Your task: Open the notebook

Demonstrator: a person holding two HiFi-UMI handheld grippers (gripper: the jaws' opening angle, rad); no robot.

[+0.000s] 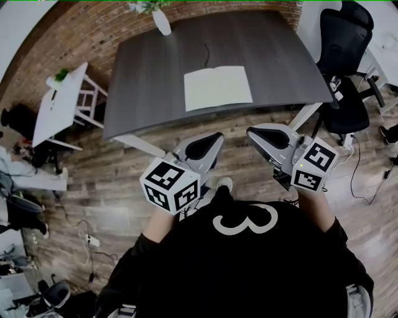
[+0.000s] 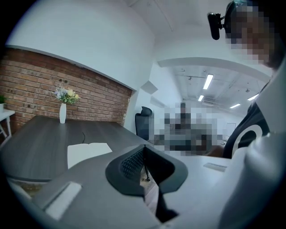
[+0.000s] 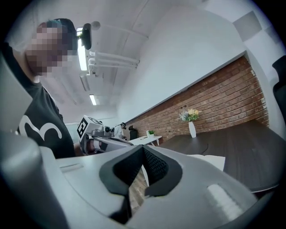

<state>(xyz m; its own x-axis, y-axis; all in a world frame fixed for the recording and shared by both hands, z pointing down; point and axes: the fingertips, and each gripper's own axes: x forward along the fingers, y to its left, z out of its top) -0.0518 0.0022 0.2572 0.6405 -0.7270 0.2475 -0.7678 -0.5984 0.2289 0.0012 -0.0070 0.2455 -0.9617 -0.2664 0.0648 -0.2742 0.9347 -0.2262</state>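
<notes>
The notebook [image 1: 217,87] lies open on the dark table [image 1: 149,81], pale pages up, with a thin black cord running from its top edge. The same pages show in the left gripper view as notebook [image 2: 87,152] and in the right gripper view as notebook [image 3: 210,160]. Both grippers hang off the table's near edge, over the wooden floor and close to the person's body. My left gripper [image 1: 214,140] is shut, its dark pads meeting at the tip [image 2: 144,148] with nothing between them. My right gripper [image 1: 256,133] is shut and empty too [image 3: 143,148]. Neither touches the notebook.
A white vase with flowers [image 1: 160,18] stands at the table's far edge by the brick wall. A black office chair [image 1: 345,56] is at the table's right end. A white side table [image 1: 59,105] stands to the left. Cables lie on the floor [image 1: 87,239].
</notes>
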